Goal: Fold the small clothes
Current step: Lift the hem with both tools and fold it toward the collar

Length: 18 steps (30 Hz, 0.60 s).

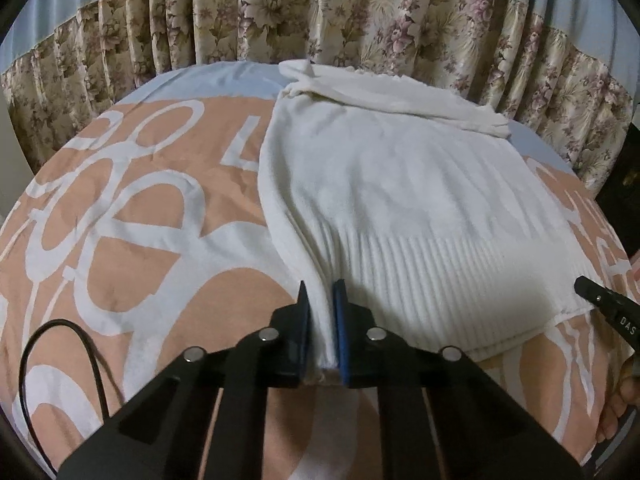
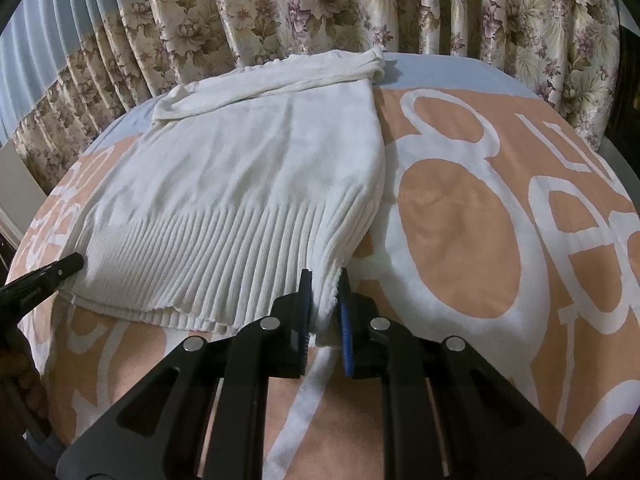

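A white knit sweater [image 1: 400, 200] with a ribbed hem lies spread on the bed, its sleeves folded across the far end; it also shows in the right wrist view [image 2: 248, 184]. My left gripper [image 1: 322, 292] is shut on the hem's near left corner. My right gripper [image 2: 325, 280] is shut on the hem's near right corner. The right gripper's tip shows at the right edge of the left wrist view [image 1: 600, 300], and the left gripper's tip at the left edge of the right wrist view [image 2: 52, 272].
The bed has a peach cover with big white letters [image 1: 120, 220], also seen in the right wrist view [image 2: 480, 220]. Floral curtains [image 1: 320, 12] hang close behind the bed's far edge. A black cable [image 1: 60, 360] trails at the near left.
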### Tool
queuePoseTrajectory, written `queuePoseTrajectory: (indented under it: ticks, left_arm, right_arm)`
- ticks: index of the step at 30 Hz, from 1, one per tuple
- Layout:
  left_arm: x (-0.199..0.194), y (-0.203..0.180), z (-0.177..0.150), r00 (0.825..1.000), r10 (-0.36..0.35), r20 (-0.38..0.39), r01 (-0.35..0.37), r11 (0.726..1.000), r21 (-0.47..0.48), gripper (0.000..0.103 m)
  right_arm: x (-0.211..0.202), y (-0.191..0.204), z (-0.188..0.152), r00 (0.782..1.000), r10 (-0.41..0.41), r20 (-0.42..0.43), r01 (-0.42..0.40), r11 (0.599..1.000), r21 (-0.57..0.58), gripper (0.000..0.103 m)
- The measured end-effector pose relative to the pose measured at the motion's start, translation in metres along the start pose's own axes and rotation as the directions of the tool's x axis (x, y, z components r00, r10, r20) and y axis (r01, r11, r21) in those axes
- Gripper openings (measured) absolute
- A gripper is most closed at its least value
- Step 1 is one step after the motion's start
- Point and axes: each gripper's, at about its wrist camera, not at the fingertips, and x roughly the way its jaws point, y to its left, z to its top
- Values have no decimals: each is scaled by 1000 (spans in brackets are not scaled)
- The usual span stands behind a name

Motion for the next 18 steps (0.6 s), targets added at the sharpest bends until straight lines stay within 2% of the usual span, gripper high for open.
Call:
queuePoseTrajectory:
  ticks: [5, 13, 18]
  left_arm:
    - [-13, 1, 0, 1000, -7, 21, 6, 1000, 17, 11]
    - [-34, 13, -14, 1000, -14, 7, 14, 999, 34, 11]
    - [-68, 21, -30, 1000, -29, 10, 29, 999, 46, 11]
  right_arm:
    - [-11, 2, -1, 1000, 15, 21, -15, 1000, -3, 11]
    - [-29, 11, -15, 999, 45, 8, -45, 998, -35, 11]
    - [-54, 19, -30, 997, 82, -3, -82, 996, -44, 10]
